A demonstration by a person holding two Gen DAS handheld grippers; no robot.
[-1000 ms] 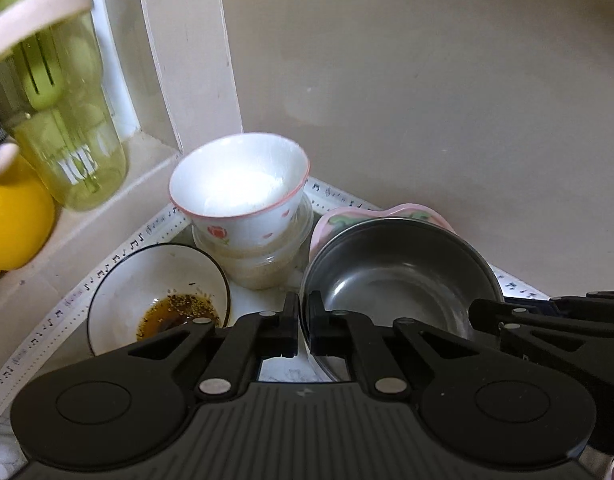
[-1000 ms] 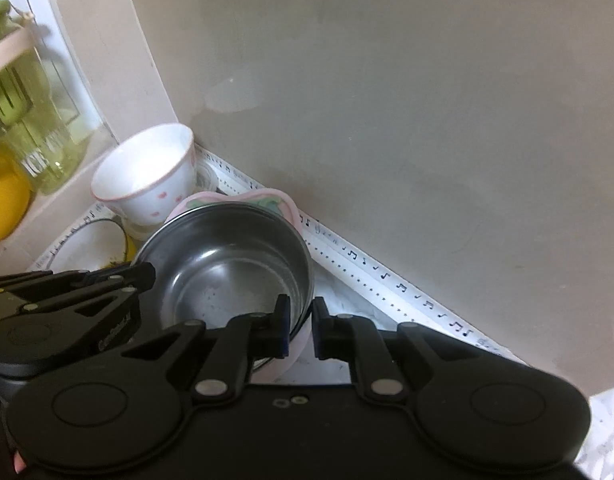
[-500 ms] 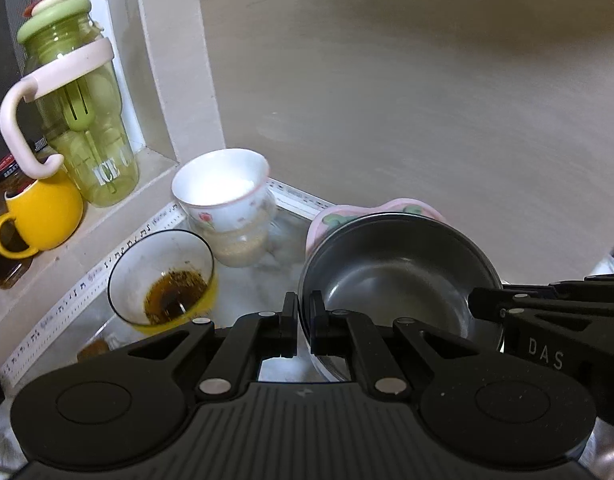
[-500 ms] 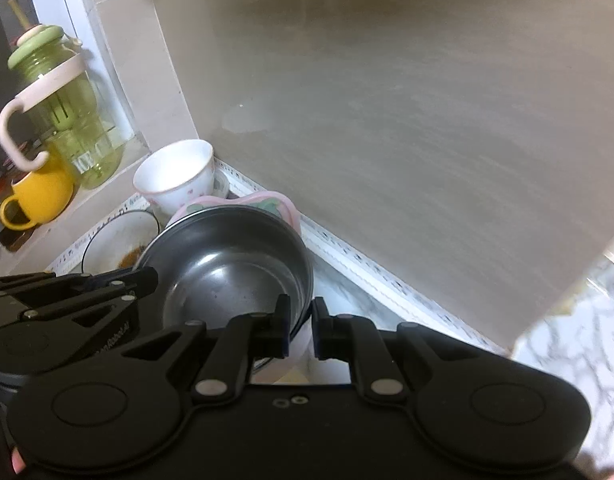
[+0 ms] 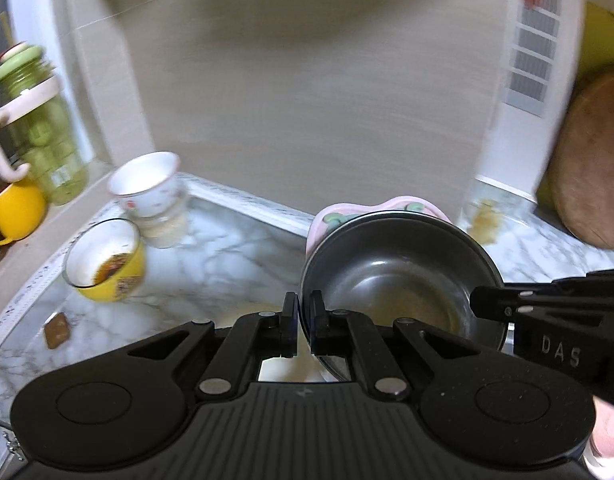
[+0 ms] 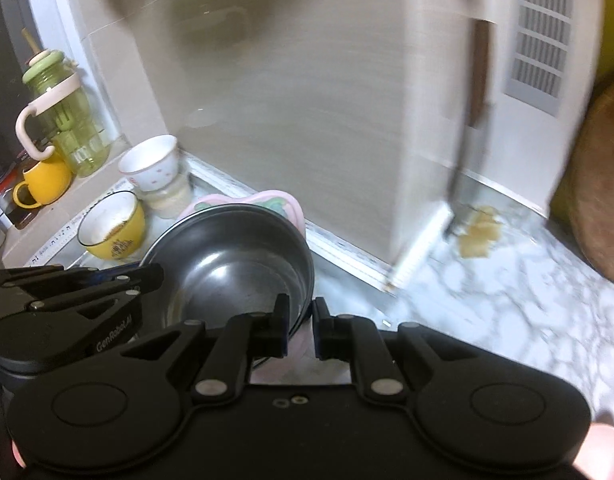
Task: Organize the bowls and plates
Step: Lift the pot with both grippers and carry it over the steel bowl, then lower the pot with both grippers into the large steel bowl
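A steel bowl (image 5: 399, 280) (image 6: 235, 256) rests in a pink plate (image 5: 407, 204) (image 6: 283, 204), and both are held above the marble counter. My left gripper (image 5: 303, 320) (image 6: 107, 280) is shut on the bowl's left rim. On the right side, my right gripper (image 6: 301, 328) (image 5: 487, 304) is shut across the bowl's rim and the plate's edge. Back in the corner stand a yellow bowl (image 5: 107, 264) (image 6: 111, 232) with brown sauce residue and a white dotted bowl (image 5: 147, 188) (image 6: 151, 168) stacked on another bowl.
A green bottle (image 6: 63, 116) and a yellow mug (image 6: 47, 182) stand on the left ledge. A round wooden board (image 5: 587, 168) leans at the right by a white vent panel (image 6: 543, 40). The marble counter (image 6: 507, 292) carries a yellowish stain (image 6: 479, 236) and a brown scrap (image 5: 57, 330).
Both grippers have carried the steel bowl and pink plate up and away from the corner, toward the right. The corner bowls now look smaller and farther left; the board and vent have come into view.
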